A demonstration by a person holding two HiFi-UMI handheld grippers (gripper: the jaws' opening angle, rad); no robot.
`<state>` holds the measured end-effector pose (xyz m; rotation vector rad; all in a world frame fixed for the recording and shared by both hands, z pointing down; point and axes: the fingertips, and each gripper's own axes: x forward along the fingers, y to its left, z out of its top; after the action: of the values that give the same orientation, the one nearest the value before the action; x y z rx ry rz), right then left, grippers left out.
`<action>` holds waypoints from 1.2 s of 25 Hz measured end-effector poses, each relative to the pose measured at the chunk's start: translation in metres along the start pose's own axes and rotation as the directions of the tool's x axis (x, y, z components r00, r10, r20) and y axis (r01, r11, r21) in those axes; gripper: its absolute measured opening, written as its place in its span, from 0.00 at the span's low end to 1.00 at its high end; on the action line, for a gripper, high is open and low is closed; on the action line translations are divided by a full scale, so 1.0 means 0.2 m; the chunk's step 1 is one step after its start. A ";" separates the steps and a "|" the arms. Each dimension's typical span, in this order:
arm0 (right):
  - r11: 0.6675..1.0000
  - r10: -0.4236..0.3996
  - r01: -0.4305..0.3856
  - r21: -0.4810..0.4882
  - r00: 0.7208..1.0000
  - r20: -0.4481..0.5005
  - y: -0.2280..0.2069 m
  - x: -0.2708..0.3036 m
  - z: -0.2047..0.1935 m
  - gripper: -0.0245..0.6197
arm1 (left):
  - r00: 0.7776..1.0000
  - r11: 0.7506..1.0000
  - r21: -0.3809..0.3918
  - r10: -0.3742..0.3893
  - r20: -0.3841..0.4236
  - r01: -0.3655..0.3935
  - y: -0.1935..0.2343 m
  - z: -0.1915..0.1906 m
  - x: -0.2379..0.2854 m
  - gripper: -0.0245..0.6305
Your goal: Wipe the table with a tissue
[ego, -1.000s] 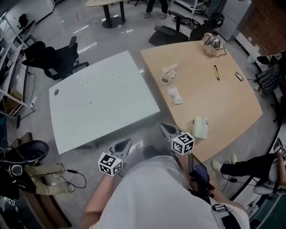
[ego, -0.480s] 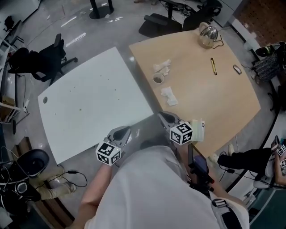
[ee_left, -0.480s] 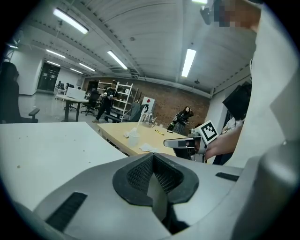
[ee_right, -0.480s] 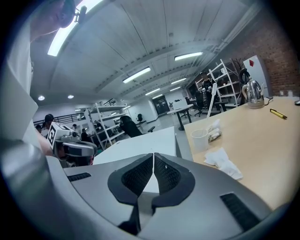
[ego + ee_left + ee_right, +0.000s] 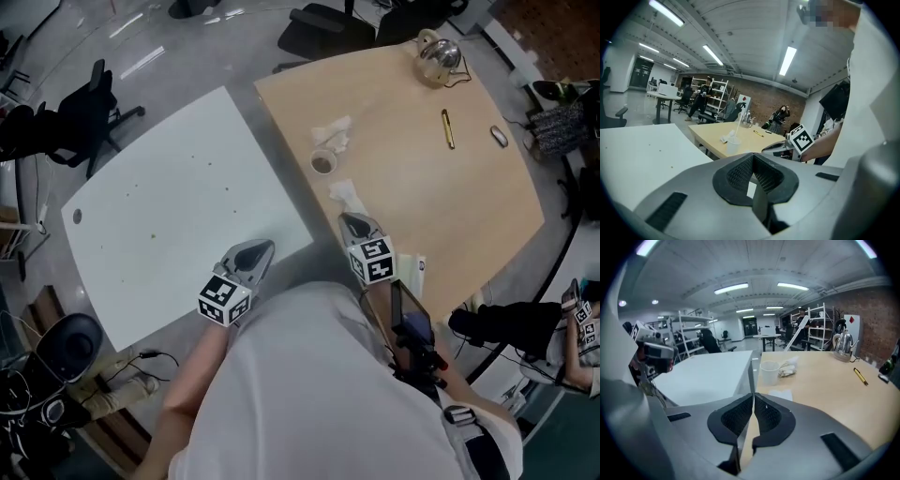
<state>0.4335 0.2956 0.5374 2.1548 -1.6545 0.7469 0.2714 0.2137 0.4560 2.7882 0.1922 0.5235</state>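
Note:
A flat white tissue [image 5: 347,195] lies on the wooden table [image 5: 441,206] near its front corner, and shows just beyond my jaws in the right gripper view [image 5: 780,394]. A crumpled tissue [image 5: 330,134] and a paper cup [image 5: 323,163] sit further back. My right gripper [image 5: 352,221] is shut and empty, its tip just short of the flat tissue. Over the near edge of the white table [image 5: 178,216], my left gripper [image 5: 258,248] is also shut and empty. The jaws meet in both gripper views: left gripper [image 5: 752,157], right gripper [image 5: 753,395].
A kettle [image 5: 437,54], a pen [image 5: 447,128] and a small dark item [image 5: 498,137] lie at the wooden table's far side. A tissue pack [image 5: 417,272] sits at its near edge. Office chairs [image 5: 75,117] stand behind the white table. A narrow gap separates the two tables.
Both grippers have come forward towards the tables. The right one now points at the flat tissue from close by. Both stay shut.

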 end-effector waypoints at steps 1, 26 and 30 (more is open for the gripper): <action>0.999 -0.012 0.011 -0.033 1.000 -0.023 -0.02 0.02 -0.01 0.07 | 1.000 1.000 -0.003 -0.001 0.001 0.001 0.01 0.01 0.01 0.04; 0.916 -0.131 -0.015 -0.401 0.933 -0.334 -0.30 0.38 -0.24 0.19 | 0.997 0.996 -0.049 0.074 0.015 -0.073 0.26 0.16 0.02 0.04; 0.981 -0.074 0.015 -0.195 0.950 -0.302 -0.35 0.38 -0.22 0.16 | 0.997 0.996 -0.043 0.078 0.010 -0.078 0.27 0.17 0.04 0.04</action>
<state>0.5052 0.2797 0.6216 1.8297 -1.4466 0.8269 0.2952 0.1555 0.4455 2.7654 0.0690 0.5235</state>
